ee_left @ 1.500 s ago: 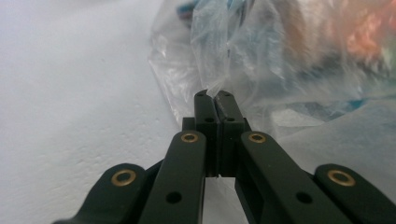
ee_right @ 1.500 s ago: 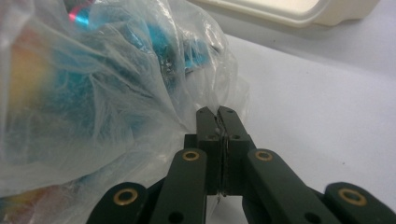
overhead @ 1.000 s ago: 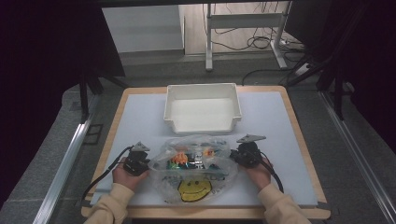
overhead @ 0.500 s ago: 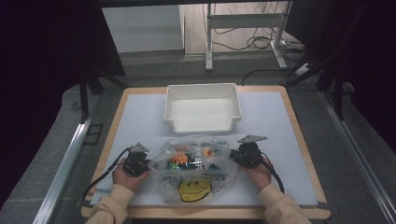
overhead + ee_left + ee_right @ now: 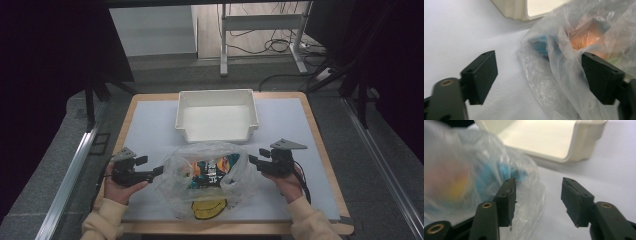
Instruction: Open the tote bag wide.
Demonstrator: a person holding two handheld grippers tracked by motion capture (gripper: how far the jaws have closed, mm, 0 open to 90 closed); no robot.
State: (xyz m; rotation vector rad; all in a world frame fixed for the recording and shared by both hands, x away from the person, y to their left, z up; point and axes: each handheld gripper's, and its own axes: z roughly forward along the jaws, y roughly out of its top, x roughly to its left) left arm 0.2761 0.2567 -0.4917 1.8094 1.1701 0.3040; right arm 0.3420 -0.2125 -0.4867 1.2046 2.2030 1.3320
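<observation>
A clear plastic bag (image 5: pixel 207 180) of colourful items lies on the table's near edge between the left gripper (image 5: pixel 159 171) and right gripper (image 5: pixel 251 161), jaws just opened, gripping nothing; beyond stands a white bin (image 5: pixel 216 116).

The clear plastic bag (image 5: pixel 207 177) lies slumped on the white desk (image 5: pixel 150 125), near its front edge and just in front of the white bin (image 5: pixel 216 116). Its thin film is crumpled and puffed up, with folds catching the light. Through it show colourful packed items: orange, blue and green pieces bunched in the middle. A yellow smiley face is printed on the part nearest the desk's front edge. In the left gripper view, the bag's (image 5: pixel 574 57) wrinkled side bulges out, with a blue shape and an orange one blurred inside.
</observation>
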